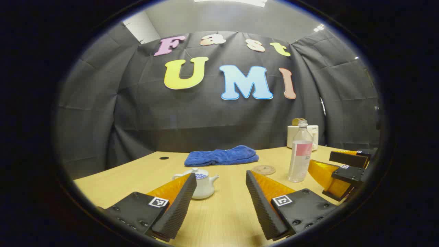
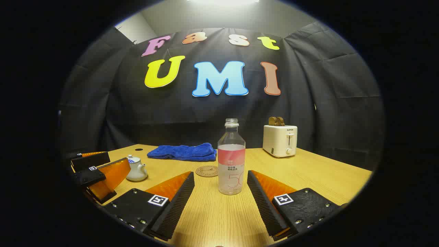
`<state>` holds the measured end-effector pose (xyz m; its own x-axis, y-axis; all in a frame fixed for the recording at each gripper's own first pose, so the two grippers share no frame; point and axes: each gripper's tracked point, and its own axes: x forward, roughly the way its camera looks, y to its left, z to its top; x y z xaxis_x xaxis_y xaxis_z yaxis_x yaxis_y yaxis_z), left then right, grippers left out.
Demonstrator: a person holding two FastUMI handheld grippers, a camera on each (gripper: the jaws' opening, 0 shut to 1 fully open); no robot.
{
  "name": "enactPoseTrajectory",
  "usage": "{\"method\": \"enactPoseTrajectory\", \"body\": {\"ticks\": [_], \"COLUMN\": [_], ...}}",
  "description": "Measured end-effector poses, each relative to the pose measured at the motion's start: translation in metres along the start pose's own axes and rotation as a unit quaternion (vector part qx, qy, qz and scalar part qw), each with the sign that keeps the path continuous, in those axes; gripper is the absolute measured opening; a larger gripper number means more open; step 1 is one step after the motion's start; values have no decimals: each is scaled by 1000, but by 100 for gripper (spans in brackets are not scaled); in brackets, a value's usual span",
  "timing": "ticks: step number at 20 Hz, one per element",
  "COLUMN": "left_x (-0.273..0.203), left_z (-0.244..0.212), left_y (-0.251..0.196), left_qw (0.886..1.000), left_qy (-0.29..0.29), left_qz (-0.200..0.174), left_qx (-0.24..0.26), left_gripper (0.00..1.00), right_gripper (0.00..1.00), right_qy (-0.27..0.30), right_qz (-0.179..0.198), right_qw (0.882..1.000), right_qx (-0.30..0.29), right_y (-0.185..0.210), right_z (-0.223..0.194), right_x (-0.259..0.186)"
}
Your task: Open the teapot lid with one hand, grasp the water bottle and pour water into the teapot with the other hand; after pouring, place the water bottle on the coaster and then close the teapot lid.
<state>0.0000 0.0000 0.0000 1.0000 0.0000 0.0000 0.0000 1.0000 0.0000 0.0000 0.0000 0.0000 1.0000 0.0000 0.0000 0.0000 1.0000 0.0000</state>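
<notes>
A small white teapot (image 1: 200, 185) with its lid on stands on the wooden table, just beyond my left gripper (image 1: 221, 175), which is open and empty. The clear water bottle (image 2: 231, 157) with a pink label stands upright and uncapped, straight ahead of my right gripper (image 2: 221, 176), also open, its fingers short of the bottle. A round coaster (image 2: 206, 171) lies behind the bottle to its left. In the left gripper view the bottle (image 1: 300, 152) stands at the right beside the right gripper (image 1: 337, 171). The right gripper view has the teapot (image 2: 136, 168) at the left, next to the left gripper (image 2: 99, 175).
A folded blue towel (image 2: 183, 152) lies at the back of the table (image 2: 308, 171). A white toaster (image 2: 280, 140) holding bread stands at the back right. A small dark hole (image 1: 164, 158) sits in the tabletop at the far left.
</notes>
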Motion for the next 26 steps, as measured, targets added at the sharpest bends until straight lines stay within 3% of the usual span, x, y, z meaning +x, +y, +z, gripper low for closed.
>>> {"method": "enactPoseTrajectory", "body": {"ticks": [14,19,26], "left_x": [0,2,19], "left_z": [0,1,-3], "left_y": [0,-2,18], "left_qw": [1000,1000,999], "left_qy": [0,2,35], "left_qz": [2,-13,1], "left_qx": [0,0,-16], "left_gripper": [96,96,96], "right_gripper": [96,96,96], "right_qy": [2,3,19], "right_qz": [1,7,13], "right_qw": [1000,1000,999], "right_qx": [1,1,29], "right_y": [0,1,-3], "right_z": [0,0,-1], "right_x": [0,1,6]}}
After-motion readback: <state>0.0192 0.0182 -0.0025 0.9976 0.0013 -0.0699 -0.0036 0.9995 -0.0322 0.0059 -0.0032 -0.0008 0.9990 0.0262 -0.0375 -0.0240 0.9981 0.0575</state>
